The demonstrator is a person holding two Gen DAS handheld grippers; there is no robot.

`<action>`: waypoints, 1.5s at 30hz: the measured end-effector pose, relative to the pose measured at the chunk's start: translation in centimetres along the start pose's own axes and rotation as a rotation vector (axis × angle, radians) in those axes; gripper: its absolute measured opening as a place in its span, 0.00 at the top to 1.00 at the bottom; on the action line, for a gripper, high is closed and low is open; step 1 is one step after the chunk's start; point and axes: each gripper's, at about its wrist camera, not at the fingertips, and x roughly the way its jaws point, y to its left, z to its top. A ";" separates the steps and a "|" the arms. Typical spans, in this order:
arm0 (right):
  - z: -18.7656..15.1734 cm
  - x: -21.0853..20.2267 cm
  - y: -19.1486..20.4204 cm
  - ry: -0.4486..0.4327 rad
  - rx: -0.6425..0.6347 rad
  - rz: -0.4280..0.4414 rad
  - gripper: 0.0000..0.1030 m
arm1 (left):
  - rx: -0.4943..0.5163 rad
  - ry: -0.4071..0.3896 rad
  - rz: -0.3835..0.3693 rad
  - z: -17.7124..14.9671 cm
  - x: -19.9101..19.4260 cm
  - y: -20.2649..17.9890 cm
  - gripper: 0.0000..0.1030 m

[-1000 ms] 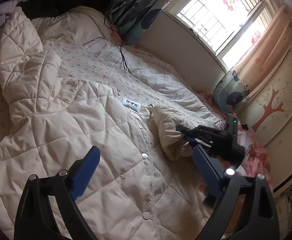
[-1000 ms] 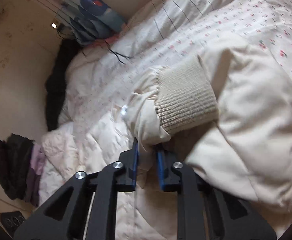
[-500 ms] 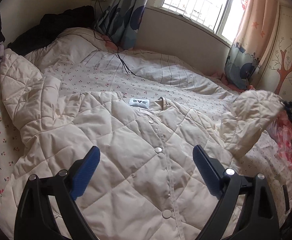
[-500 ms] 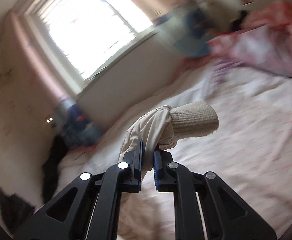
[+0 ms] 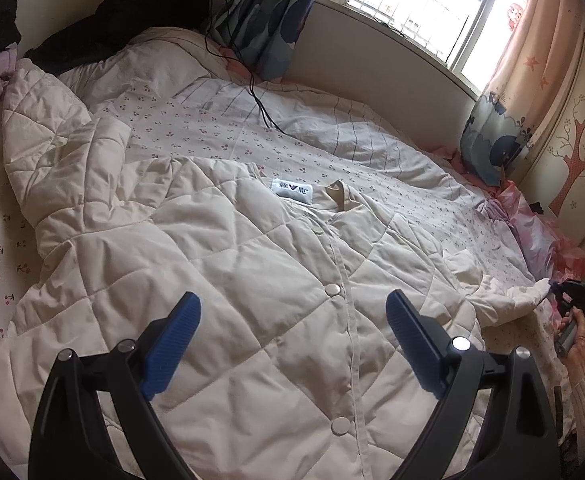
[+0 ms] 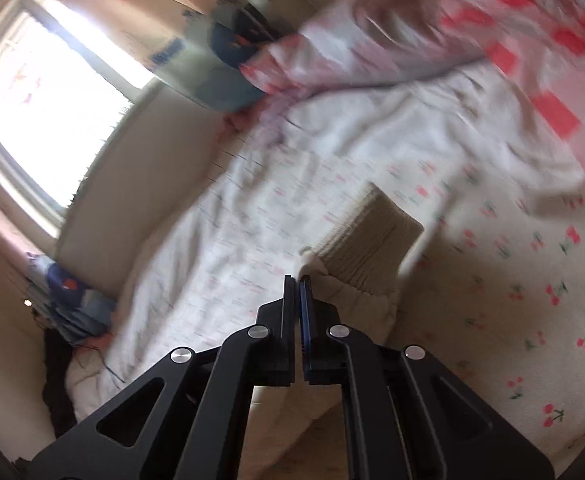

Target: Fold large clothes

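Note:
A cream quilted jacket (image 5: 252, 280) lies front-up on the bed, snaps down its middle and a white label at the collar. Its left sleeve (image 5: 60, 148) is spread toward the pillows. My left gripper (image 5: 292, 312) is open and empty, hovering above the jacket's lower front. My right gripper (image 6: 297, 280) is shut on the right sleeve (image 6: 356, 292) just behind its ribbed knit cuff (image 6: 372, 232), low over the sheet. In the left wrist view the right gripper (image 5: 552, 290) holds that sleeve (image 5: 504, 300) stretched out to the right.
The bed sheet (image 5: 220, 132) has a cherry print. A black cable (image 5: 260, 100) runs across it. Dark clothes (image 5: 132, 12) lie at the head. A pink floral quilt (image 6: 492, 20) is bunched at the right edge. Wall, window and curtains (image 5: 276, 12) stand behind.
My right gripper has pulled the sleeve out from over the jacket front to the right and lowered it onto the sheet. The left gripper stayed open above the jacket.

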 end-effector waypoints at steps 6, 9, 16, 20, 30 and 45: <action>-0.4 -3.0 18.6 -0.008 -0.300 0.279 0.99 | -0.110 -0.030 -0.040 1.1 -1.6 2.3 0.13; -2.3 -3.0 23.8 0.132 -0.366 0.340 0.98 | -0.138 -0.046 -0.040 1.6 -2.5 3.3 0.13; -3.3 -7.8 11.8 0.193 -0.160 0.076 0.44 | -0.156 -0.062 -0.084 2.1 -3.9 3.6 0.10; -3.4 -8.9 -2.6 0.217 0.191 -0.027 0.44 | -0.162 -0.055 -0.073 2.0 -3.4 3.6 0.09; -2.8 -0.1 -12.7 0.220 0.461 0.046 0.44 | -0.093 -0.019 -0.023 1.0 -1.4 2.3 0.09; 0.4 -2.4 16.3 0.033 -0.089 0.339 0.94 | -0.152 -0.075 -0.014 1.7 -3.6 4.6 0.09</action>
